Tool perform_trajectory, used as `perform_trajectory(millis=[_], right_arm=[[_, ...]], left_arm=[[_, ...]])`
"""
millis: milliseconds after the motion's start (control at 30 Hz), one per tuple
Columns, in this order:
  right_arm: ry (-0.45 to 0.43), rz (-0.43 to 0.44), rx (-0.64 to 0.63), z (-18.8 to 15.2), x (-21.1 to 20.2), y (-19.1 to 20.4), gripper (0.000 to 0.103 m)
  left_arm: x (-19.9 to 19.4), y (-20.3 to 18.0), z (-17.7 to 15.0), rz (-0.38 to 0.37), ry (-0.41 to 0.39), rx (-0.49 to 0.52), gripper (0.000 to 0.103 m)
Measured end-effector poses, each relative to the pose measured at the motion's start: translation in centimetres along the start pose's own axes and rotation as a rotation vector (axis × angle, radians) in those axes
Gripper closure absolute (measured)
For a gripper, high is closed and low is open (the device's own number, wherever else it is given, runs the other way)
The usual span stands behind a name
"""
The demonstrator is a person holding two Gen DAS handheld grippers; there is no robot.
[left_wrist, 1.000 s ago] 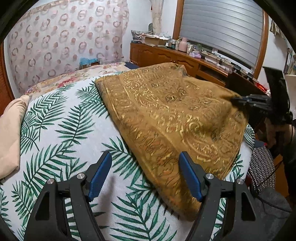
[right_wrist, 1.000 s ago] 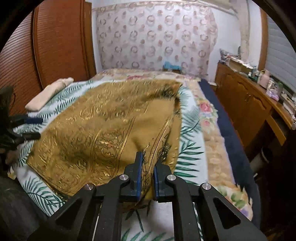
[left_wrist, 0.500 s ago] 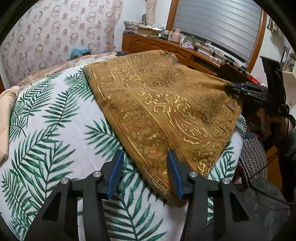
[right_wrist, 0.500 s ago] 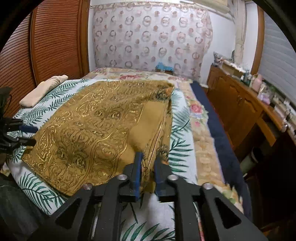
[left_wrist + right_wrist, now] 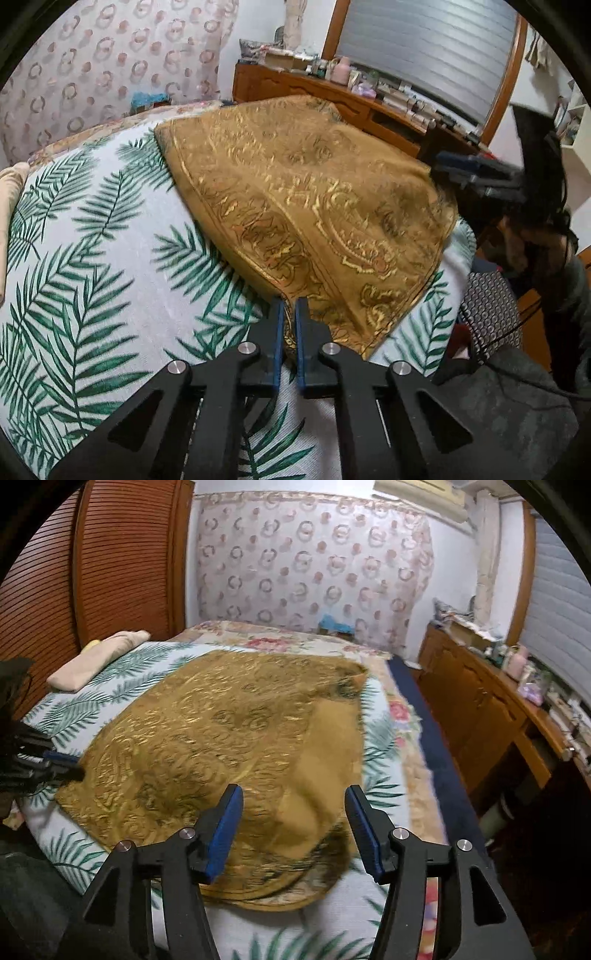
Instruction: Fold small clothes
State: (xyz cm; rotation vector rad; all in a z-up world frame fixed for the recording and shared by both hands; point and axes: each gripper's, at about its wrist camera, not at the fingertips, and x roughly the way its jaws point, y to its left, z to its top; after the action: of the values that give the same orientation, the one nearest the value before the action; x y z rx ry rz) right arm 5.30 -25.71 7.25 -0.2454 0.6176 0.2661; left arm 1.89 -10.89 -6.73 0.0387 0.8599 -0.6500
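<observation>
The gold cloth (image 5: 306, 206) lies spread on the leaf-print sheet (image 5: 92, 258) of the bed. The left gripper (image 5: 289, 314) pinches the cloth's near edge, probably to lift it over for a fold. The right gripper (image 5: 293, 812) hangs spread wide above its own corner, grasping nothing.

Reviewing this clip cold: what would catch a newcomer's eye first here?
The gold-patterned brown cloth dominates, spread over the palm-leaf bedsheet in the middle of the bed. The left gripper is pinched shut on the cloth's near edge, while the right gripper hangs open above its own near edge. A folded beige garment lies beside the wooden louvred doors.
</observation>
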Motion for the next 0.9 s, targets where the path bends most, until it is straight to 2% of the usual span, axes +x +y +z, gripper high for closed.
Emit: perform_trajectory(millis=[200, 367, 600, 767, 900], right_arm=[[0.004, 0.101, -0.016, -0.3, 0.2, 1.6, 0.044], [-0.011, 0.175, -0.023, 0.1, -0.3, 2.3, 0.04], [-0.02, 0.235, -0.026, -0.4, -0.3, 2.6, 0.034], [0.012, 0.253, -0.034, -1.1, 1.0, 2.4, 0.034], [0.057, 0.234, -0.067, -1.4, 1.8, 2.2, 0.034]], left_arm=[[-2.4, -0.6, 2.8, -0.049, -0.103, 0.003, 0.1], [-2.8, -0.5, 5.9, -0.042, -0.153, 0.024, 0.1], [-1.7, 0.4, 9.4, -0.022, -0.174, 0.021, 0.101], [-0.5, 0.9, 10.3, -0.007, -0.166, 0.02, 0.101], [0.2, 1.5, 11.2, 0.001, -0.171, 0.014, 0.101]])
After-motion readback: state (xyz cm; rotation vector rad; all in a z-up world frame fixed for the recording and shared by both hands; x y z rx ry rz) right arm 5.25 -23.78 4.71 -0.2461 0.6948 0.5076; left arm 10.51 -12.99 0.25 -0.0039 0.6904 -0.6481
